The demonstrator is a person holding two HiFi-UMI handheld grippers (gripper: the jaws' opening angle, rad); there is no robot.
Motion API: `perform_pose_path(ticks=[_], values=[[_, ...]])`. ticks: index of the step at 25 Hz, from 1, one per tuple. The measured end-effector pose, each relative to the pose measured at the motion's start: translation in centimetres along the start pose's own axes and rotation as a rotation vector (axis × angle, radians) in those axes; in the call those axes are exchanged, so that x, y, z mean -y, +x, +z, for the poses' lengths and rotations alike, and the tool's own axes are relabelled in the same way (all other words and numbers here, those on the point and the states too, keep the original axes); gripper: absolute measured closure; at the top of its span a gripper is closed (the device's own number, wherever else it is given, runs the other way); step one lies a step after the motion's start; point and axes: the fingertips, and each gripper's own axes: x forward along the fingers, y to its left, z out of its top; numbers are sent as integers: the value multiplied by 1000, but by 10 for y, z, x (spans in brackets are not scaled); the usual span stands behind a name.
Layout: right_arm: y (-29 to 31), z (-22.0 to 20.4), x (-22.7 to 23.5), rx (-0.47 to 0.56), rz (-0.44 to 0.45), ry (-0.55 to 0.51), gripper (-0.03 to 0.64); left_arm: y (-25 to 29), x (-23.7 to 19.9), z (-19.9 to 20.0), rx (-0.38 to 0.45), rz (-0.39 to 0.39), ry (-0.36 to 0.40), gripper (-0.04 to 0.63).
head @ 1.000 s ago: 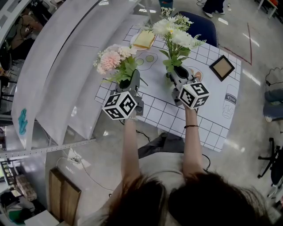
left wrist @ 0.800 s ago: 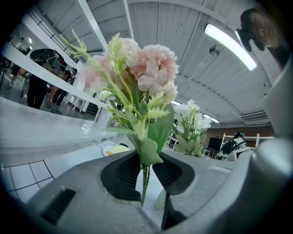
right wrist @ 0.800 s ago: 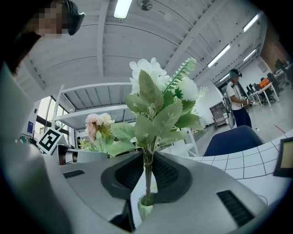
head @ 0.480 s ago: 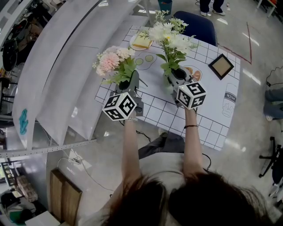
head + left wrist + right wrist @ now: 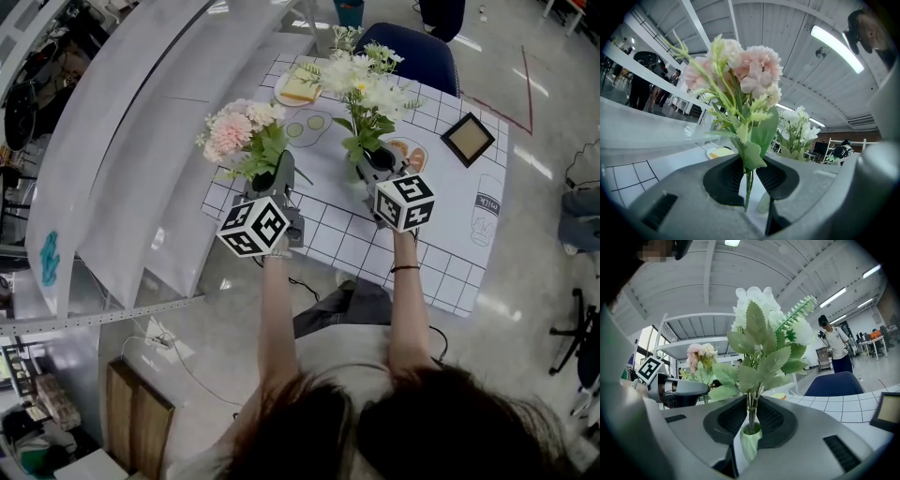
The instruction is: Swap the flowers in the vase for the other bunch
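Table [image 5: 450, 248] with a checked cloth fills most of what I can see, and the person stands at its near edge with a gripper in each hand. On the right, the white bunch [image 5: 367, 80] is the bigger of the two. The pink bunch [image 5: 236, 127] sits out over the near left corner, well apart from it. The right gripper [image 5: 751, 414] is clamped narrow on the white stems just above the mouth of the pale green vase [image 5: 750, 444], and the stems run down into it. The left gripper [image 5: 749, 180] is pinched on the pink bunch's thin stems.

My guess is they're fake flowers: light, springy and top-heavy, with skinny stems that could twist or slip in the pads. Low on the stems, under the leaves, looks like the spot to grab. That little vase looks tippy too.
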Motion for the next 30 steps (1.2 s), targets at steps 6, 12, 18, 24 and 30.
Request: perform_pose_path(ticks=[6,12,18,24,30], values=[[-2,-4,-1,-36,1,-30,566,0,3,-1,-4,-4,-8,517],[-5,-8,-3,-60,5,-46,566,-1,7,-7,-9,-5,-21,517],[-6,-15,-5,-101,4,-61,566,-2,10,-12,-8,-2,-39,517],[-8,-19,-1,-122,-13,-45,565,-3,13,-16,-8,-1,-52,517],[-9,-23,0,-140,-7,-44,565,-3,13,-18,-10,6,-63,517]])
